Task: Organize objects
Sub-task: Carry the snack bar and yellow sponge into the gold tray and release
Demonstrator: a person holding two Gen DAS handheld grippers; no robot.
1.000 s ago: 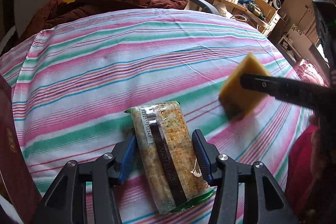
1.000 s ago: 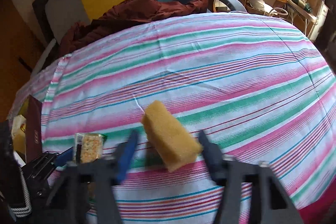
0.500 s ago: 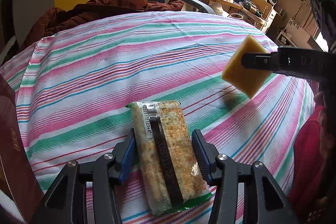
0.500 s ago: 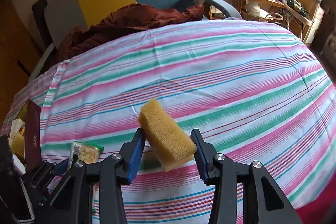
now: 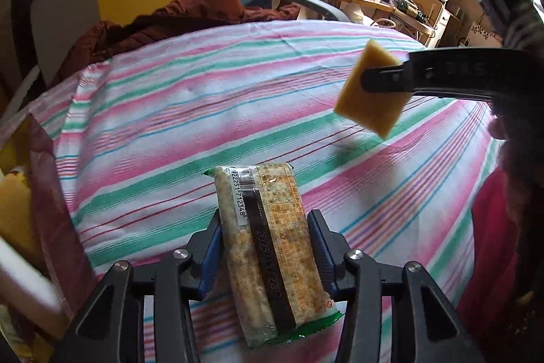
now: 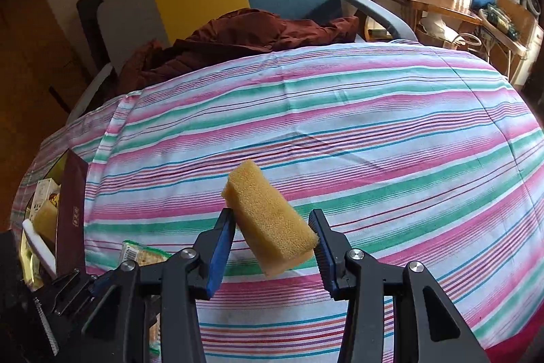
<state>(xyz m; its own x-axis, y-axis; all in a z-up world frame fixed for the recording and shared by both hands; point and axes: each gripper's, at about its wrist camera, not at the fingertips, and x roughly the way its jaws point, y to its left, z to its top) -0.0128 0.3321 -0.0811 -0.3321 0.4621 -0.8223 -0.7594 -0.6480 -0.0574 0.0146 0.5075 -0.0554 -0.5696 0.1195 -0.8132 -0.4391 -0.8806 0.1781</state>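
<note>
Right now we've got both grippers loaded and up off the bed, so we judge this as the carry step, w/ the drop-off not yet done. Our left gripper (image 5: 264,247) is clamped on the cracker packet (image 5: 268,247), blue pads pressing both long sides; the packet sticks out fwd past the fingertips, barcode end away from us, over the near edge of the striped bedsheet (image 5: 170,125). Our right gripper (image 6: 272,238) is clenched on the yellow sponge (image 6: 270,221), held diagonally btwn the pads and tilted, one corner poking up and fwd. In the left wrist view the sponge (image 5: 370,92) hangs clear of the sheet toward the right edge of the bed, its shadow on the stripes below it.

Where to? Prob. the open dark-red box (image 6: 69,213) at the bed's left edge, which already holds a yellow piece and some small cartons; exact contents are too small to tell. That's a judgement only.

Next move, as we see it: swing the packet left over the box mouth, clear the upright flap, lower in, then release. The sponge has to cross the whole bed, so we'd go left hand first to avoid the two grippers crowding. The sponge grip is off-centre, so watch for it twisting.
</note>
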